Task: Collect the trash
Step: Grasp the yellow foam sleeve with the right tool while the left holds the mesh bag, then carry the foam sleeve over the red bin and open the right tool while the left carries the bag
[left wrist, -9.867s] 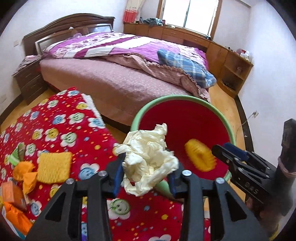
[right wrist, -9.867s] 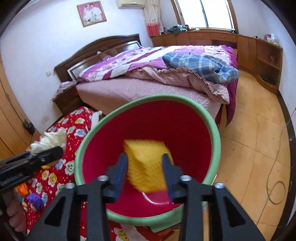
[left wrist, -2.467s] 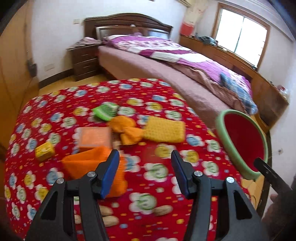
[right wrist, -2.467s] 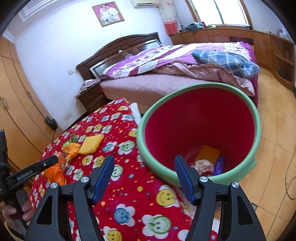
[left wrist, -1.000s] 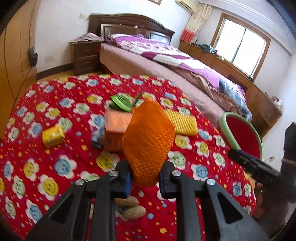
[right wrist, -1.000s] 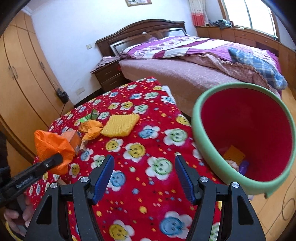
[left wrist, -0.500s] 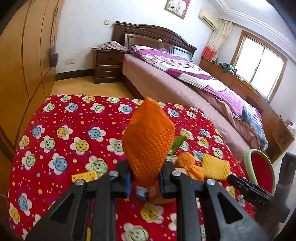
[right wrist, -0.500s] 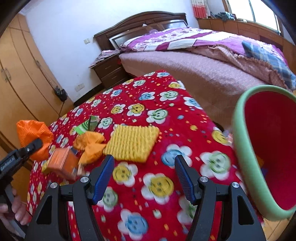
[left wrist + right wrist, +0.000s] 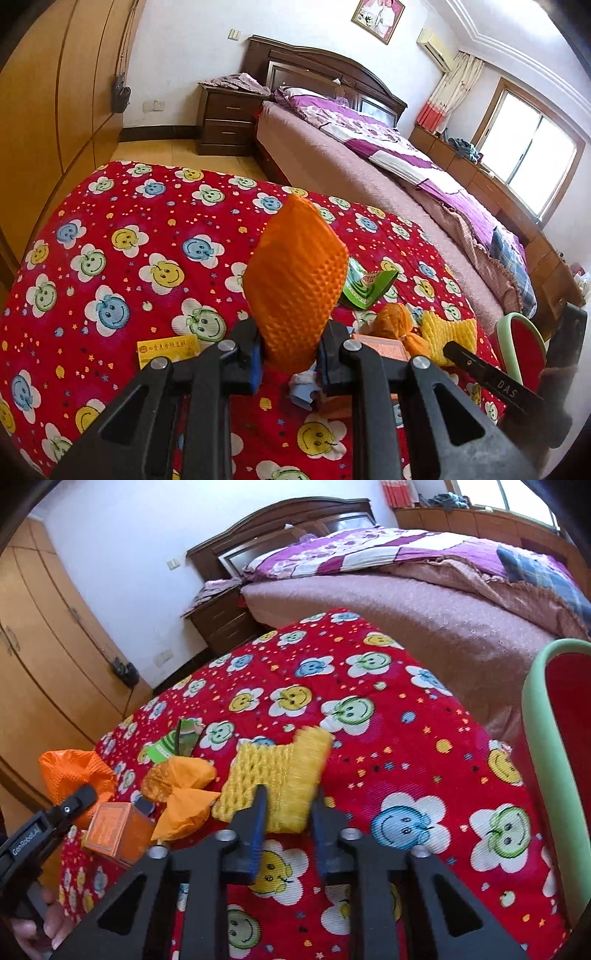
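Observation:
My left gripper (image 9: 290,354) is shut on an orange foam net (image 9: 295,280) and holds it upright above the red smiley-face tablecloth (image 9: 110,236). In the right wrist view the same net (image 9: 74,771) shows at the far left. My right gripper (image 9: 288,812) is closing on a yellow foam net (image 9: 280,768). The net sits bunched between the blue pads, its far end lifted off the cloth. The red bin with a green rim (image 9: 535,716) stands past the table's right edge.
More trash lies on the cloth: a green wrapper (image 9: 365,288), a crumpled orange wrapper (image 9: 181,779), an orange box (image 9: 118,827), a yellow box (image 9: 168,350). A bed (image 9: 424,602) stands behind the table, a wardrobe (image 9: 44,646) to the left.
My right gripper's jaws have come in from wide open onto the yellow foam net, which has bunched up. The left gripper still holds the orange net and has shifted a little.

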Demonstrator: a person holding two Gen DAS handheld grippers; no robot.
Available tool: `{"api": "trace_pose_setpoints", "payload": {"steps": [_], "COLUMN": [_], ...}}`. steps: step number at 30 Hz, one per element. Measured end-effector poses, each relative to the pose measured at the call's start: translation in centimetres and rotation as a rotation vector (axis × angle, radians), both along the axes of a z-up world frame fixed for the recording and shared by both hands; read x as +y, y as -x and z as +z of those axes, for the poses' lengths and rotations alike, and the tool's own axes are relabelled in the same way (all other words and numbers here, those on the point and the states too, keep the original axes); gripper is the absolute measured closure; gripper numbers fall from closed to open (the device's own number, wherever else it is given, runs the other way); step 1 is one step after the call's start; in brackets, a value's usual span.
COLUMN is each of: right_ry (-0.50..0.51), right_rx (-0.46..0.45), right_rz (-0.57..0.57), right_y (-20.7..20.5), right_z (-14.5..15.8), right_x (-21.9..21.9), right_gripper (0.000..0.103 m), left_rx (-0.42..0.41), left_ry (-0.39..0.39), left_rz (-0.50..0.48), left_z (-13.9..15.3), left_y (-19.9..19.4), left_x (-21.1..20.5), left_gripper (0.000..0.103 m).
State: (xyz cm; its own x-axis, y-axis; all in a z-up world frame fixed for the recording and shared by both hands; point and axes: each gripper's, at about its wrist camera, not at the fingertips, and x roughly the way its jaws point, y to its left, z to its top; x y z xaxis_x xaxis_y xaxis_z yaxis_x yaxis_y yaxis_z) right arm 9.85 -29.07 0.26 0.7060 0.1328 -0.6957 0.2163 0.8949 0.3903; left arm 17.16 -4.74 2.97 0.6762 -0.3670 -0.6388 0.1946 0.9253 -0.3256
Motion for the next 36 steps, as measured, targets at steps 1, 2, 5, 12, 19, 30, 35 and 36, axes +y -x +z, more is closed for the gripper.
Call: {"api": "trace_pose_setpoints", "payload": {"steps": [1,2,5,12,19,30,35,36], "right_ry": [-0.002,-0.003,0.006,0.031,0.080,0.095,0.086,0.084], "right_rx": [-0.002,-0.008,-0.018,-0.072,-0.146,-0.160,-0.145,-0.144], "right_rz": [0.000,0.002,0.000,-0.040,-0.106,-0.270,-0.357,-0.377], "right_y": [0.0,0.2,0.9,3.7,7.9,15.0,17.9,18.5], "right_z": [0.1,0.1,0.5,2.2,5.0,6.7,6.4,6.3], "right_x": [0.1,0.1,0.4,0.6,-0.2,-5.0,-7.9,-8.5], "right_gripper": [0.089,0.090,0.092,0.092,0.092,0.092,0.092,0.092], "left_rx": [-0.004,-0.007,-0.016,-0.034,-0.065,-0.077,-0.055,-0.052], "left_ry": [0.000,-0.003,-0.025,-0.023,-0.007,0.022,0.059,0.061], "left_rz": [0.001,0.003,0.012,0.012,0.004,-0.073,-0.141,-0.153], "left_z": [0.0,0.0,0.0,0.2,1.1,3.5,4.4,4.6], "left_y": [0.1,0.1,0.2,0.6,1.4,3.2,4.2,4.4], "left_x": [0.0,0.0,0.1,0.1,-0.2,-1.4,-3.0,-3.4], "left_gripper": [0.081,0.081,0.081,0.081,0.081,0.081,0.081,0.081]}}
